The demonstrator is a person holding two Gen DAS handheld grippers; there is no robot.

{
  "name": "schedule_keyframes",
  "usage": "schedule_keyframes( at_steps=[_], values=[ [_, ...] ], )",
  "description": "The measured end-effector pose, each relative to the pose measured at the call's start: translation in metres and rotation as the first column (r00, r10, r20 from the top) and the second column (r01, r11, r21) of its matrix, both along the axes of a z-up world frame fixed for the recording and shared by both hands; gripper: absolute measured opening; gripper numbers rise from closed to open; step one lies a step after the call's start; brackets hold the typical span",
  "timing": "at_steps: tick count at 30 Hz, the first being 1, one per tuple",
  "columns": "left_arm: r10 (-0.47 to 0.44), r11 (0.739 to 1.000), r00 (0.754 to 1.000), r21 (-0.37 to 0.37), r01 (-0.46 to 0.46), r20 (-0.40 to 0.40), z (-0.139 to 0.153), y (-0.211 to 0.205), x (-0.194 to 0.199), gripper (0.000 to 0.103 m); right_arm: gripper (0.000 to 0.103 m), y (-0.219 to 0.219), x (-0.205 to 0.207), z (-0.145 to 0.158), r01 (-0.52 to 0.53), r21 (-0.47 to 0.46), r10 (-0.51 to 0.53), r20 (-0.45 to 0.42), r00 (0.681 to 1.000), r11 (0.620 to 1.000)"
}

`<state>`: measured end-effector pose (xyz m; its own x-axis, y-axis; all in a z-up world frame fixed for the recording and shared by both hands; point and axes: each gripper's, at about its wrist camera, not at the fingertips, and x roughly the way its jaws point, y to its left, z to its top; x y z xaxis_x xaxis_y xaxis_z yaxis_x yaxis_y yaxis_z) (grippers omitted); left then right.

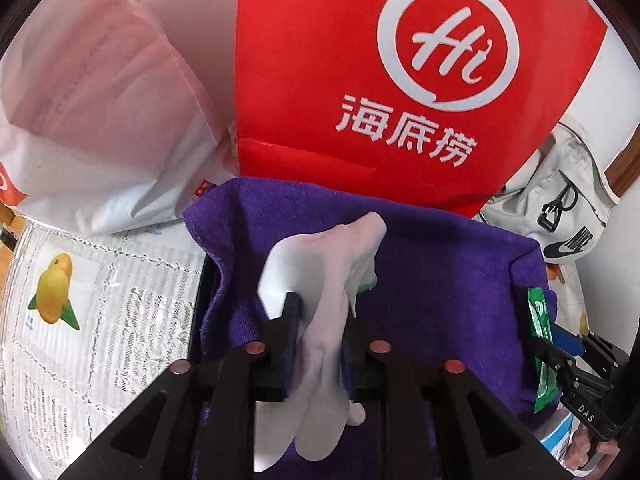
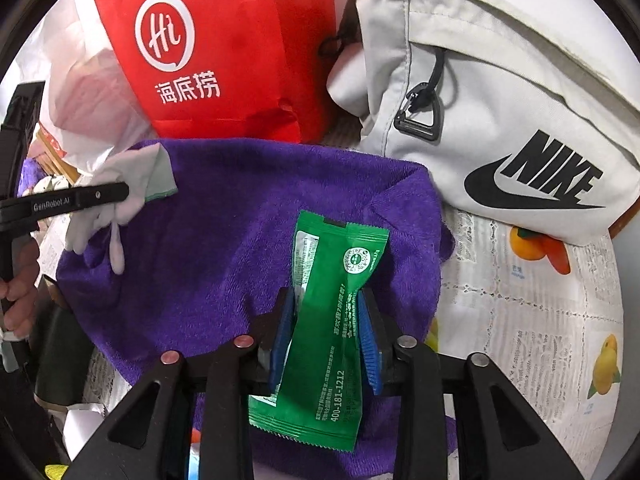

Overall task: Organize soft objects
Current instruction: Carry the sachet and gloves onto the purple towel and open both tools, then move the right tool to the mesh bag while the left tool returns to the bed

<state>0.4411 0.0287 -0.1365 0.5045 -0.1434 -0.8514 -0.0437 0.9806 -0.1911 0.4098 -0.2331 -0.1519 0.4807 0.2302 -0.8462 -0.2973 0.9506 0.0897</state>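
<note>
A purple towel drapes over a dark container, also in the right wrist view. My left gripper is shut on a white glove and holds it over the towel; the glove also shows at the left of the right wrist view. My right gripper is shut on a green sachet above the towel's right part; the sachet also shows at the right of the left wrist view.
A red paper bag stands right behind the towel. A white plastic bag lies to its left. A white Nike pouch lies at the right. A lace tablecloth with fruit prints covers the table.
</note>
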Motion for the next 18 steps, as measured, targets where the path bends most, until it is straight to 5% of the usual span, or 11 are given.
schedule_keyframes(
  at_steps=[3, 5, 8, 18],
  values=[
    [-0.004, 1.0, 1.0, 0.017, 0.004, 0.004, 0.001, -0.003, -0.002, 0.049, 0.044, -0.001, 0.001, 0.0, -0.001, 0.005, 0.001, -0.001, 1.0, 1.0],
    [-0.004, 0.999, 1.0, 0.034, 0.003, 0.019, 0.006, -0.004, -0.005, 0.056, 0.053, -0.002, 0.0, 0.003, -0.004, 0.012, 0.003, 0.013, 1.0, 1.0],
    [-0.003, 0.999, 0.999, 0.045, 0.002, 0.04, 0.016, -0.002, -0.01, 0.061, 0.06, -0.004, -0.007, 0.012, -0.001, 0.021, 0.0, 0.035, 0.999, 1.0],
    [-0.015, 0.999, 0.987, 0.049, 0.008, 0.158, 0.055, 0.014, -0.069, 0.061, 0.061, -0.001, -0.07, 0.053, 0.01, 0.046, -0.016, 0.138, 0.99, 0.999]
  ],
)
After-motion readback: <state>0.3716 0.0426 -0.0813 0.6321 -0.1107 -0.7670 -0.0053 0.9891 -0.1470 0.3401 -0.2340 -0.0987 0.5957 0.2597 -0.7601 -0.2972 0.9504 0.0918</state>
